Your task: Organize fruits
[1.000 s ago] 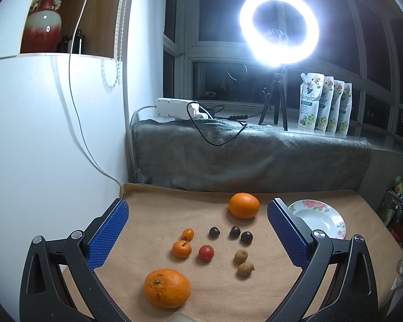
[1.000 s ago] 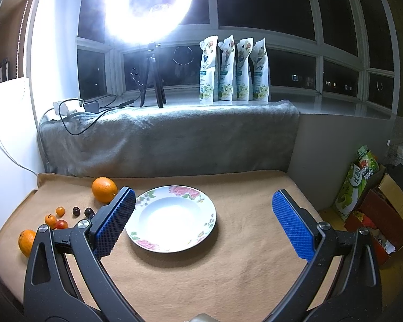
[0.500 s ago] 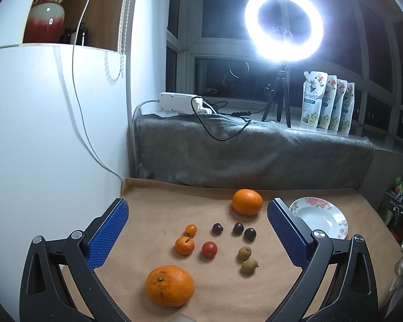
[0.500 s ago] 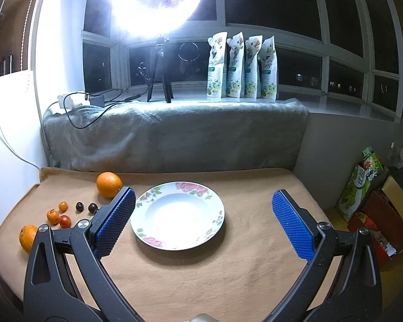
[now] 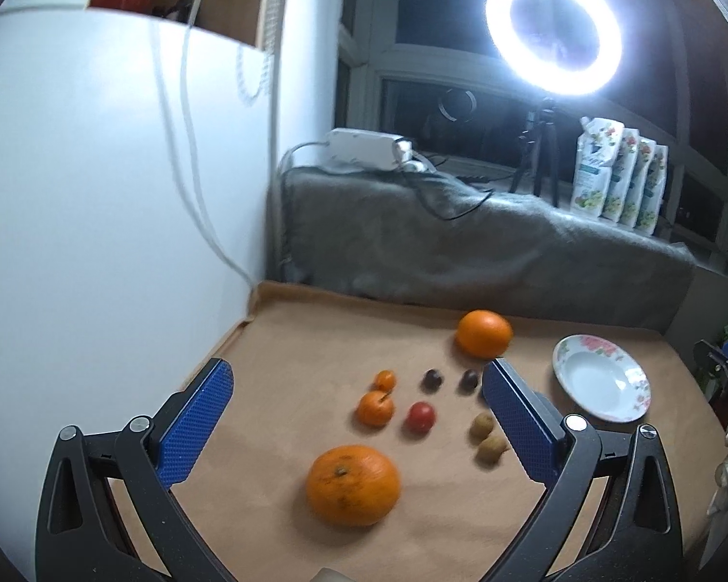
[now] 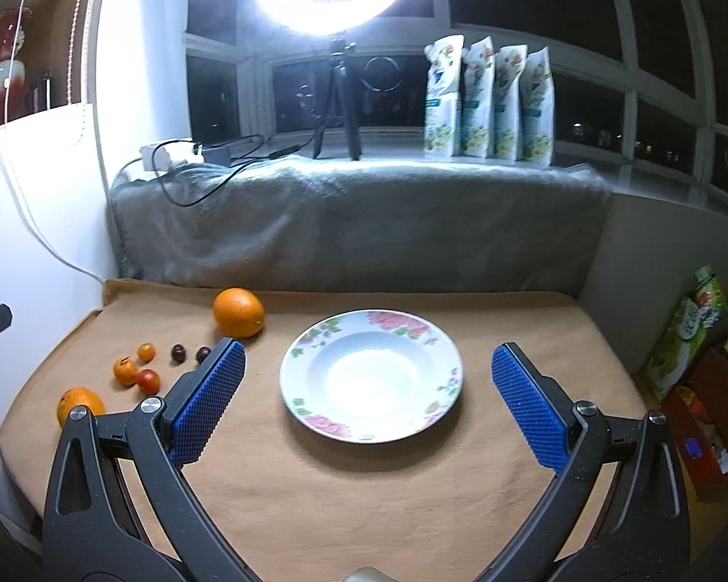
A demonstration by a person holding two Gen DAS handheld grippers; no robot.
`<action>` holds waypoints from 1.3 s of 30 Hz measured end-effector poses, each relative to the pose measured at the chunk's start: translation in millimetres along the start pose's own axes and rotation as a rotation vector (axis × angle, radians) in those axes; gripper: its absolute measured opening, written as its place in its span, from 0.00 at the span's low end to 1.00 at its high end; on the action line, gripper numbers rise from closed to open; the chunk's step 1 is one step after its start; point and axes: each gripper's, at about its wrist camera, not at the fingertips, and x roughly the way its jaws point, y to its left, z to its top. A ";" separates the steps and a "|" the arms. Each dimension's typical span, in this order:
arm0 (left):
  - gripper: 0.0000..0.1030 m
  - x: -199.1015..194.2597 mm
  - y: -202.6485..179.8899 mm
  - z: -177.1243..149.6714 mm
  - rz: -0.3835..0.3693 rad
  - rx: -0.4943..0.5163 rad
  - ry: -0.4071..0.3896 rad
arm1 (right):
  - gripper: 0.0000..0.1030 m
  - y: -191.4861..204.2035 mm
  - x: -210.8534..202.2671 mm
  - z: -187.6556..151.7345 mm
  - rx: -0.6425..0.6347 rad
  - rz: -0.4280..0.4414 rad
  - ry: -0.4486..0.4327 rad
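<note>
Tan cloth (image 6: 364,509) covers the whole work surface, bounded at the back by a grey blanket (image 6: 364,228) draped over the sill and at the left by a white cabinet wall (image 5: 97,242). Bare cloth lies open in front of and to the right of the floral plate (image 6: 310,363), which sits empty near the middle in the right wrist view and far right in the left wrist view.

All fruit lies left of the plate, none touching it. Counted in the left wrist view: two large oranges, the near orange (image 5: 352,484) and the far orange (image 5: 484,333); two small tangerines (image 5: 375,407) close together; one red cherry tomato (image 5: 421,416); two dark grapes (image 5: 432,379) in plain sight; and two brown kiwi berries (image 5: 483,426) just beside the right finger. That finger may cover more.

The left gripper (image 5: 356,429) hangs above the fruit with its blue pads wide apart, holding nothing. The right gripper (image 6: 368,405) is likewise spread, straddling the plate from above, empty.

Only the right wrist view shows the cardboard boxes (image 6: 703,388) off the right edge; the kiwi berries are hidden there behind the left finger. Four pouches (image 6: 490,102) and a ring light (image 5: 553,31) stand on the sill.
</note>
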 end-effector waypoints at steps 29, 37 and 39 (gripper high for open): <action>0.83 33.6 33.5 -84.5 -0.152 -0.138 0.320 | 0.88 136.0 93.2 -19.8 -0.104 0.597 0.402; 0.78 51.0 38.8 -95.8 -0.215 -0.198 0.373 | 0.83 186.4 116.7 -36.7 -0.138 0.724 0.533; 0.72 53.6 38.9 -97.4 -0.224 -0.204 0.378 | 0.79 195.6 125.8 -40.8 -0.127 0.749 0.573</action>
